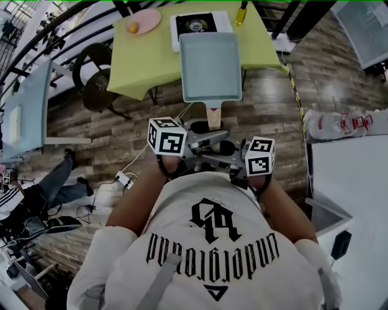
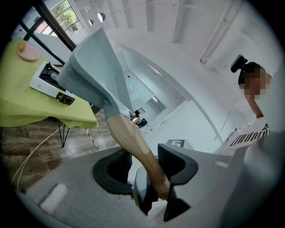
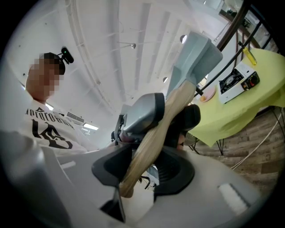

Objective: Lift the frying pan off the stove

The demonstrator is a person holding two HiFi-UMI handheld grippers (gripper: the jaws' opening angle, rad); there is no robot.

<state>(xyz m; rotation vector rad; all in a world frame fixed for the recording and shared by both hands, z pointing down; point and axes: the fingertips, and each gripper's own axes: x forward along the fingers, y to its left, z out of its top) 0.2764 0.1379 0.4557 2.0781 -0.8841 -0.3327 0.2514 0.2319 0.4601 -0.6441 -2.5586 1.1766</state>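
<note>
A rectangular grey-blue frying pan [image 1: 210,66] hangs in the air in front of the portable stove [image 1: 197,25], which stands bare on the yellow-green table [image 1: 139,60]. Its wooden handle [image 1: 214,115] points back toward me. My left gripper [image 1: 206,140] and right gripper [image 1: 221,158] are both shut on that handle, one behind the other. In the left gripper view the handle [image 2: 133,138] runs between the dark pads up to the pan [image 2: 91,75]. The right gripper view shows the handle [image 3: 156,133] clamped too, with the pan [image 3: 196,55] tilted above.
A pink plate [image 1: 143,22] with an orange fruit and a yellow bottle [image 1: 241,12] flank the stove. A dark chair [image 1: 97,79] stands left of the table. A white table [image 1: 351,181] is at my right, and a power strip [image 1: 124,178] lies on the wooden floor.
</note>
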